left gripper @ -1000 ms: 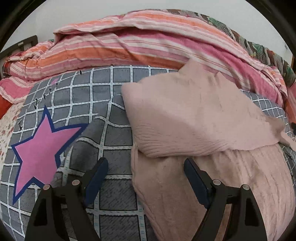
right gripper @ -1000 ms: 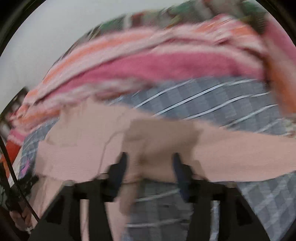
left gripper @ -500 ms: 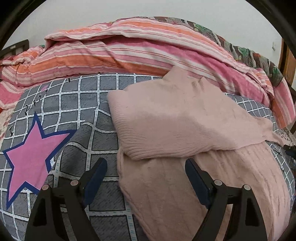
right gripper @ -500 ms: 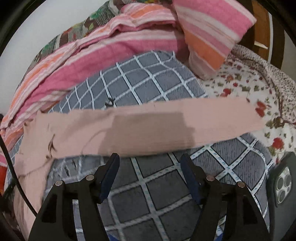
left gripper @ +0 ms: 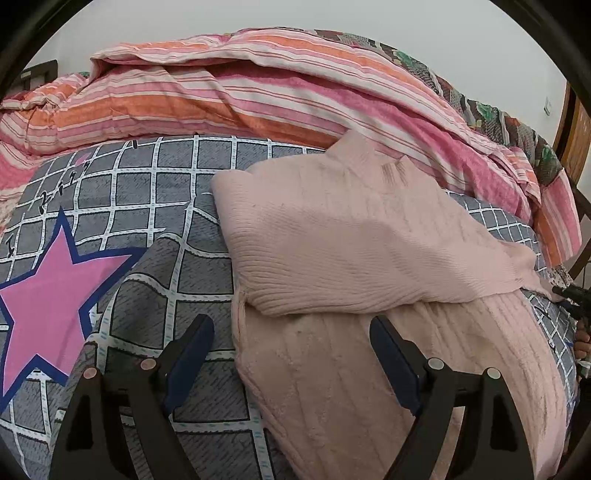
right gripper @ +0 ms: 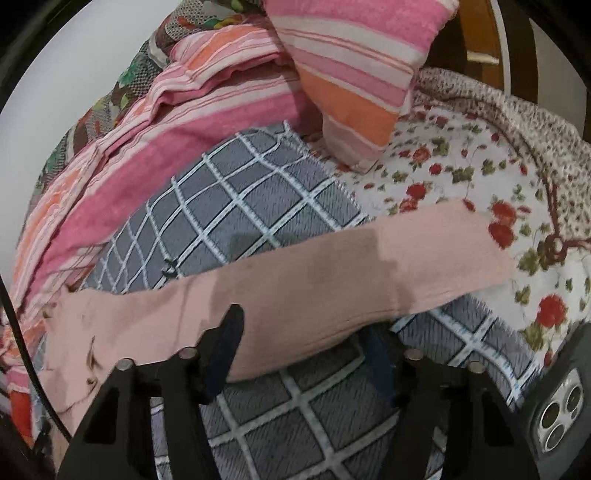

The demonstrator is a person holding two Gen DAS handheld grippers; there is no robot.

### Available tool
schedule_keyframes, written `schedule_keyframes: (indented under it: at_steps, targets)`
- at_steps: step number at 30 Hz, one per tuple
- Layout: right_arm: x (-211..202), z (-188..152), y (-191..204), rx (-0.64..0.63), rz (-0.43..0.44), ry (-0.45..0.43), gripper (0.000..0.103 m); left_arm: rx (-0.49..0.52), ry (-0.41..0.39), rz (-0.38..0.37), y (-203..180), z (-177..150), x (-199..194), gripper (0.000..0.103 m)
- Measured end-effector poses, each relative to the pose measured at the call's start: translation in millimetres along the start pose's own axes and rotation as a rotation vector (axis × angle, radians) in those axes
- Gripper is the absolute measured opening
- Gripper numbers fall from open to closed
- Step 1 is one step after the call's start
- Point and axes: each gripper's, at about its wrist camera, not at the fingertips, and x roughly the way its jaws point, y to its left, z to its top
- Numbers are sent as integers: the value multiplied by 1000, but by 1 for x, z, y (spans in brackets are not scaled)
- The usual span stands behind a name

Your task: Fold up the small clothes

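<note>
A pale pink knit sweater [left gripper: 354, 258] lies on a grey checked blanket [left gripper: 155, 229], one side folded across its body. Its other sleeve [right gripper: 295, 291] stretches flat toward a floral sheet [right gripper: 461, 173]. Striped bedding [left gripper: 229, 96] borders the far edge. The left gripper [left gripper: 291, 350] hovers low, spread wide, empty. The right gripper [right gripper: 306, 350] is spread wide around the sleeve's near edge, beside a phone [right gripper: 557, 413].

You face a plain pale wall [left gripper: 406, 22] across the top of the frame, with a wooden headboard [left gripper: 576, 140] at the right edge and even light throughout.
</note>
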Motion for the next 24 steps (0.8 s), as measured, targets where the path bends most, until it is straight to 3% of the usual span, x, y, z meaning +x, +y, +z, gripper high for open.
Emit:
schedule_keyframes:
  at_steps: [1, 2, 8, 12, 17, 24]
  targets:
    - [2, 1, 2, -14, -14, -5, 12, 0, 0, 0, 0, 0, 0, 86]
    - [3, 2, 3, -28, -12, -2, 8, -2, -1, -1, 0, 0, 0, 86]
    - [-27, 2, 37, -140, -20, -146, 6, -33, -22, 1, 5, 0, -6, 86]
    - [-55, -7, 92, -239, -4, -228, 6, -69, -29, 22, 10, 1, -9, 86]
    - [-74, -28, 161, -349, 38, -238, 6, -123, -69, 15, 19, 4, -25, 86]
    - [-96, -56, 256, -482, 119, -234, 6, -131, -142, 67, 36, 8, -59, 86]
